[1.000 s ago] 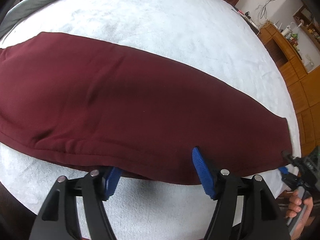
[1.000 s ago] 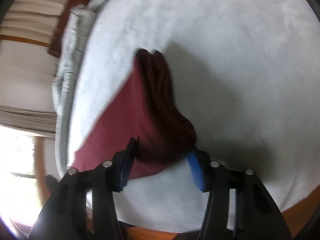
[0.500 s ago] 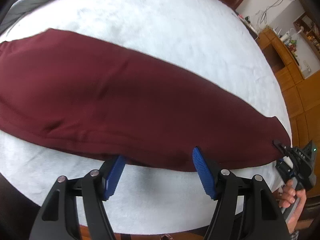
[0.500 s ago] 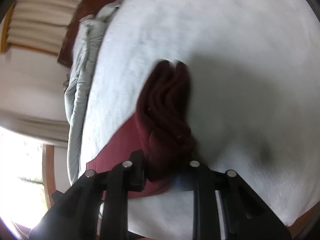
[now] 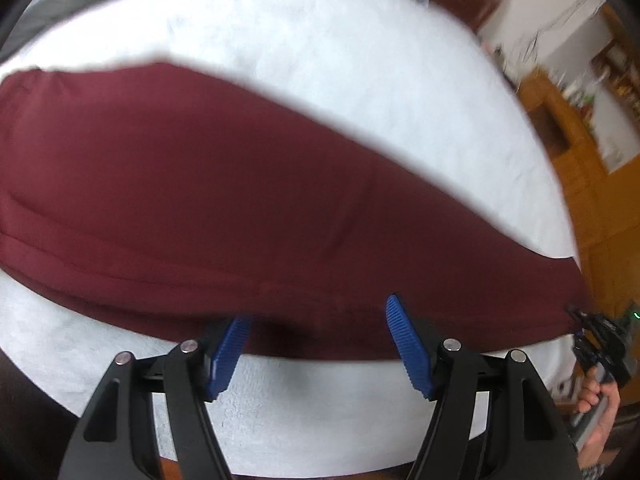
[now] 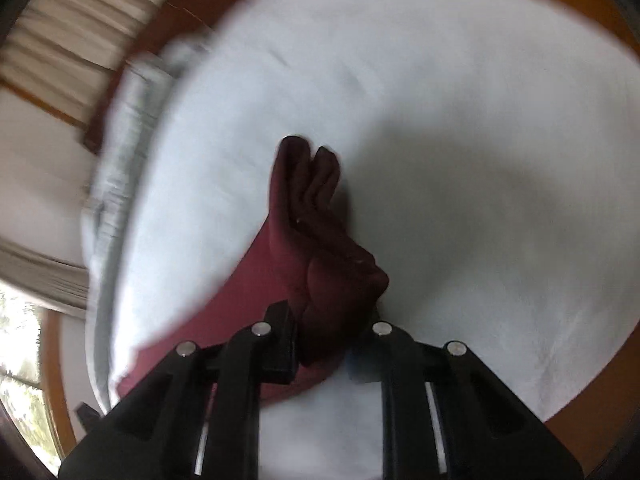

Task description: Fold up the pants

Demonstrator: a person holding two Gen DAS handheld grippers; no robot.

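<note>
Where they stretch across the white bed cover (image 5: 320, 52), my maroon pants (image 5: 248, 200) lie as one long, soft band of matte knit, wider at the left and tapering toward the right edge of the bed. A stitched seam runs along their near side, and the cloth shows only shallow ripples. My left gripper (image 5: 316, 340) hangs over that near hem with its ribbed blue pads (image 5: 408, 344) standing well apart, gripping nothing; the hem lies in the gap between them. At the narrow end, my right gripper (image 6: 334, 344) has been closing its jaws and now pinches a thick bunch of the fabric, which rises from the black fingers in rounded, rope-like folds with two blunt lobes at the top. From my left camera that same gripper shows small at the far right, in my hand (image 5: 600, 404). The cover looks fuzzy and towel-like. A grey quilt (image 6: 120, 128) lies crumpled along the bed's far side, beside orange-brown wooden furniture (image 5: 560, 128).
</note>
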